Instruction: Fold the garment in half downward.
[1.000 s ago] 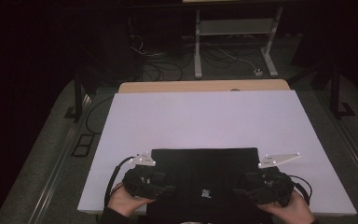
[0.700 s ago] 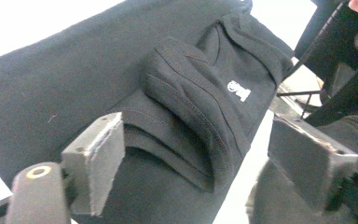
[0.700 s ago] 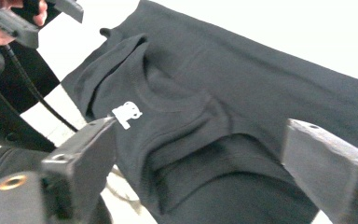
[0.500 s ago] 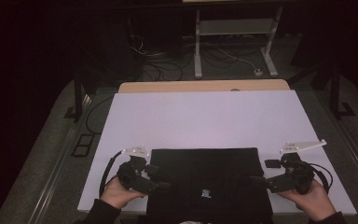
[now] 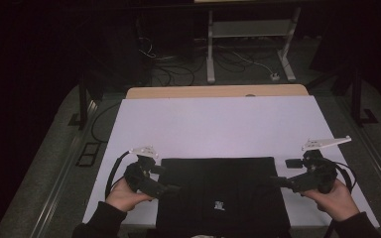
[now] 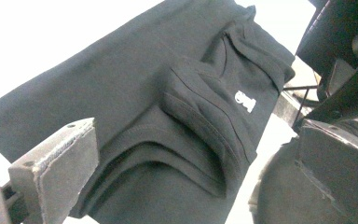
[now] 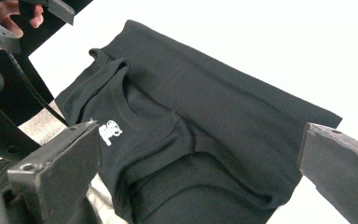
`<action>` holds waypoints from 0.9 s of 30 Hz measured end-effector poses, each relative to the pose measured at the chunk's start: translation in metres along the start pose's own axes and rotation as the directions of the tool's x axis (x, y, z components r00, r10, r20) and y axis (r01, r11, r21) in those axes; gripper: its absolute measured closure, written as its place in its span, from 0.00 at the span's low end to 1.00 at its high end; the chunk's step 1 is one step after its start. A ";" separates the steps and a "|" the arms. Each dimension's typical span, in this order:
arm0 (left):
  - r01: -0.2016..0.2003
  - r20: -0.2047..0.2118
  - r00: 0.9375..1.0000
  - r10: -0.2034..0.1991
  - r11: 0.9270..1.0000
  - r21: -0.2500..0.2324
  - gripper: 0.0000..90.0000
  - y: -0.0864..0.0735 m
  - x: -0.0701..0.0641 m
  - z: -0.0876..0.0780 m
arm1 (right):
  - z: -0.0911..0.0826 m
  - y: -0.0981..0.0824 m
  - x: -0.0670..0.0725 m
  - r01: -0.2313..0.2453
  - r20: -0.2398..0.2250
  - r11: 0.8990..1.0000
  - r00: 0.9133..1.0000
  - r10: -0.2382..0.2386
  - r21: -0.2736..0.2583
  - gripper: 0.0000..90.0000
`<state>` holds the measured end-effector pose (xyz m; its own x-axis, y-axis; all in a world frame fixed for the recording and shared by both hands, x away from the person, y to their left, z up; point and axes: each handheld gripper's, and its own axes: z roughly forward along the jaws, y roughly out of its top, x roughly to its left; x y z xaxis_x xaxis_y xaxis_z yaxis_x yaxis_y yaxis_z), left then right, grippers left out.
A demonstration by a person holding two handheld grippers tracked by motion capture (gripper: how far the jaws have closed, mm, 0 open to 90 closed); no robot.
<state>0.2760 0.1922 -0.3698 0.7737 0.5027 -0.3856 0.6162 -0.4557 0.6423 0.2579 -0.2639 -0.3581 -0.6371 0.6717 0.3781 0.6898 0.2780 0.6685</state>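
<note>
Black shirt (image 5: 223, 196) between 2 seemingly parted grippers

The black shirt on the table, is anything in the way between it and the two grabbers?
Nothing visible is. The black shirt lies flat on the white table, with the left gripper at its left edge and the right gripper at its right edge, both open.
</note>
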 end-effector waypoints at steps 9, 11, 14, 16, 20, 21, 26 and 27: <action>-0.021 -0.029 0.999 0.021 1.000 -0.016 0.00 0.007 0.008 -0.002 | 0.001 0.010 -0.008 0.003 0.005 1.000 1.000 -0.003 0.023 0.00; -0.034 -0.046 0.998 0.034 0.999 -0.013 0.00 0.009 0.010 -0.002 | 0.002 0.011 -0.009 0.001 0.011 1.000 1.000 -0.001 0.030 0.00; -0.052 -0.071 0.996 0.051 0.999 -0.014 0.00 0.011 0.012 -0.004 | 0.004 0.012 -0.011 0.002 0.020 0.999 1.000 -0.003 0.034 0.00; -0.053 -0.072 0.996 0.052 0.998 -0.019 0.00 0.012 0.016 -0.004 | 0.006 0.013 -0.013 0.008 0.020 0.999 1.000 -0.009 0.034 0.00; -0.041 -0.074 0.997 0.038 0.998 -0.038 0.00 0.013 0.022 -0.003 | 0.008 0.015 -0.017 0.009 0.030 1.000 0.999 -0.010 0.026 0.00; -0.040 -0.073 0.997 0.037 0.998 -0.038 0.00 0.013 0.023 -0.003 | 0.009 0.016 -0.018 0.007 0.032 1.000 0.999 -0.008 0.024 0.00; -0.022 -0.058 0.998 0.018 0.998 -0.067 0.00 0.014 0.033 -0.001 | 0.013 0.018 -0.024 0.011 0.042 1.000 0.999 -0.012 0.024 0.00; -0.011 -0.050 0.999 0.007 0.997 -0.079 0.00 0.015 0.036 0.000 | 0.013 0.018 -0.024 0.012 0.041 1.000 0.999 -0.013 0.022 0.00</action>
<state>0.3126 0.2037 -0.3740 0.7696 0.5354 -0.3480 0.5945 -0.4017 0.6966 0.2904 -0.2662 -0.3639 -0.6310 0.6960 0.3426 0.6896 0.3009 0.6587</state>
